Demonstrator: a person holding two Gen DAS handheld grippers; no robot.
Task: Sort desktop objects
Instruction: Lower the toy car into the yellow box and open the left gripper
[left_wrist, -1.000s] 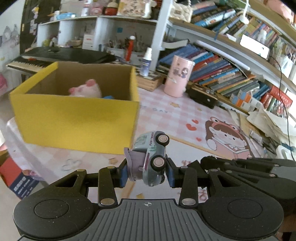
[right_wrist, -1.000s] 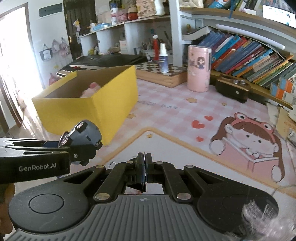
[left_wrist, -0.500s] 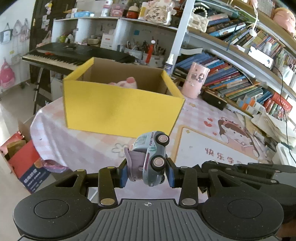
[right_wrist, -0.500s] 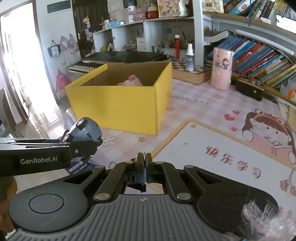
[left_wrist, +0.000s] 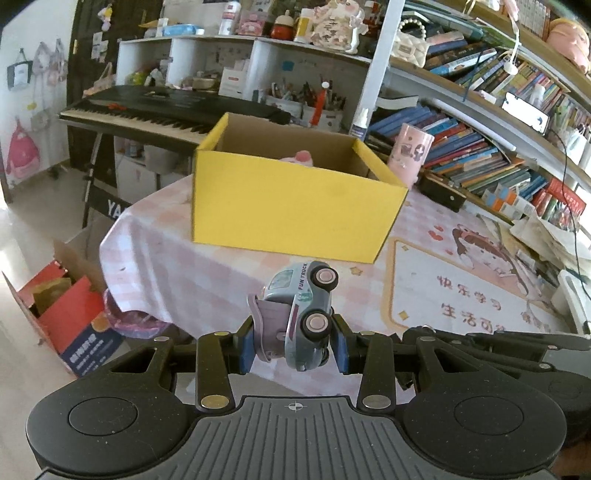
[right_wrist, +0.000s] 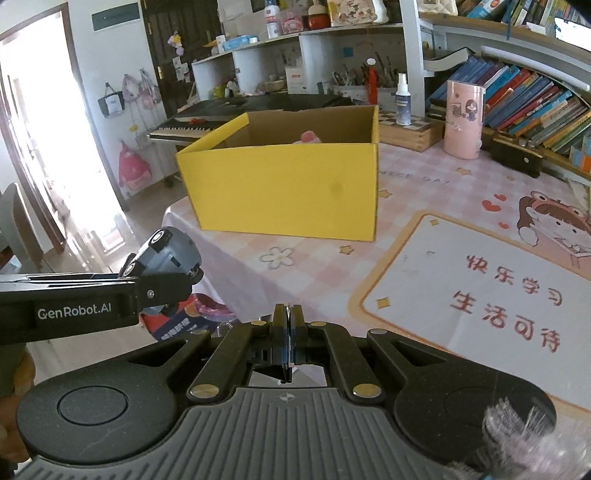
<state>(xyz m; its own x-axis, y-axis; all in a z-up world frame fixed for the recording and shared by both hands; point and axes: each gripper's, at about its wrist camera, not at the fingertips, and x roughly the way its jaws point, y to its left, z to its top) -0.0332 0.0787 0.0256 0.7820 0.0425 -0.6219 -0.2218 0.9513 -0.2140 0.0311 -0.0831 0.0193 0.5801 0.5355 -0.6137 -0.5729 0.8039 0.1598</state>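
The left tool (left_wrist: 293, 345) is gripping a small grey-blue plastic toy van (left_wrist: 300, 314) between its blue pads, narrowly parted around the van's body. The van is sitting on its side, wheels facing right, hanging in the air near the counter's front edge, well short of the open yellow cardboard box (left_wrist: 291, 206). The right tool (right_wrist: 287, 334) is holding nothing, its two fingers pressed fully together. The box is standing on a counter covered with a pink checked cloth (left_wrist: 177, 254), and something pink and soft (left_wrist: 299, 158) is peeking over its rim. The van is probably meant for the box. The risk here: the van is round and smooth, clamped across a tilted body, so it could be slipping or rotating out during travel, dropping onto the floor beside the red and blue carton (left_wrist: 70, 321) below.
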